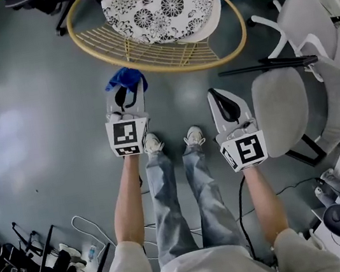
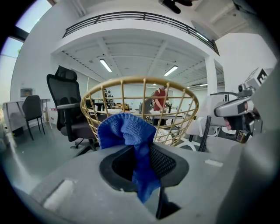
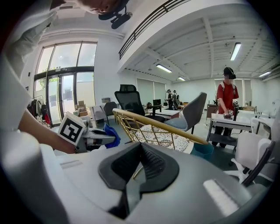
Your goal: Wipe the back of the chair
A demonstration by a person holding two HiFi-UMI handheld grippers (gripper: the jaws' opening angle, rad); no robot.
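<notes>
Step in hand: approach; wiping not yet begun.

Left hand-held gripper [image 1: 125, 94] is clamped on a bunched blue microfibre cloth [image 1: 125, 78]. Right hand-held gripper [image 1: 216, 96] has its jaws together on nothing.

The gold wire chair [image 1: 159, 70] stands just beyond the cloth, its spoked back nearest. Contact is unclear and probably not yet made.

Advice: press the cloth onto the spokes, sweep along the rim, and keep a firm clamp.
</notes>
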